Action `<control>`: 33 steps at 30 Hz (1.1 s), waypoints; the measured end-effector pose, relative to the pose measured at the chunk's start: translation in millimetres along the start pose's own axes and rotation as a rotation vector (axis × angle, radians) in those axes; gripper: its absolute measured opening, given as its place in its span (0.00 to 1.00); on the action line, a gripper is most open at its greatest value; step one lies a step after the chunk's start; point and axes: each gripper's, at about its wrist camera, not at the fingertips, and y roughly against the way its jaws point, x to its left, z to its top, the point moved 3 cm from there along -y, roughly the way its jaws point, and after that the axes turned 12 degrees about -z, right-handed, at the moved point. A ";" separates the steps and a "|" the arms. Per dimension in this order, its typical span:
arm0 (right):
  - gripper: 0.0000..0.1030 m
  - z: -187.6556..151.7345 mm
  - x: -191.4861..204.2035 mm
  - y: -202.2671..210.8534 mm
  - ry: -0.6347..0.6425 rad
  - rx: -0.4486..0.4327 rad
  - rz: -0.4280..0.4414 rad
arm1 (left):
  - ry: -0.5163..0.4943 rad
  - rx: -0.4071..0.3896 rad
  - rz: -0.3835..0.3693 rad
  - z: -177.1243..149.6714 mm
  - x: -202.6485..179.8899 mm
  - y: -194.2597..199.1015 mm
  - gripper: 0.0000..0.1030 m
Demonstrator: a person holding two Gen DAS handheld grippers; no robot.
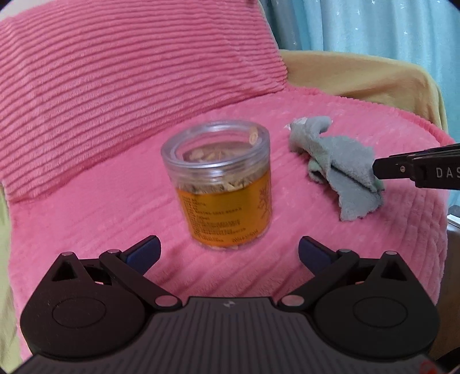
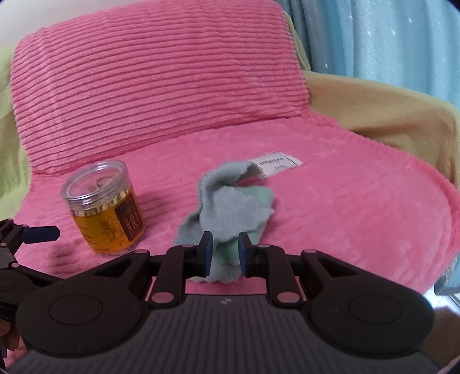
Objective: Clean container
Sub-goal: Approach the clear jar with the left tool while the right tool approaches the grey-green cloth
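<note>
Pink ribbed fleece covers a seat (image 1: 115,201) and its back cushion (image 1: 115,72), with a blue curtain (image 1: 373,26) behind. On the seat stands the jar (image 1: 218,184), upright, clear-lidded, with an orange label and dried pieces inside. Well apart to its right lies a crumpled grey-green cloth (image 2: 230,207), a white tag (image 2: 276,162) at its far edge.

The left gripper (image 1: 229,253) hovers just in front of the jar with its fingers wide apart, holding nothing. The right gripper (image 2: 225,253) has its fingers partly closed around the cloth's near fold; whether they are pinching it cannot be told.

The jar looks rigid, light and smooth, likely slippery plastic, best gripped across the labelled wall below the lid. The cloth is soft and limp, so any bunched fold will do.

Label text is blurred, and the jar's far side is hidden.
</note>
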 end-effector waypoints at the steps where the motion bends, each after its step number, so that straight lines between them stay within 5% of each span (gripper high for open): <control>1: 0.15 0.4 0.6 -0.1 0.003 -0.002 0.001 | 0.004 -0.004 -0.006 0.7 1.3 0.1 1.00; 33: 0.15 12.6 -2.2 -9.6 0.002 -0.029 0.040 | 0.039 -0.094 -0.031 20.7 24.7 -22.3 1.00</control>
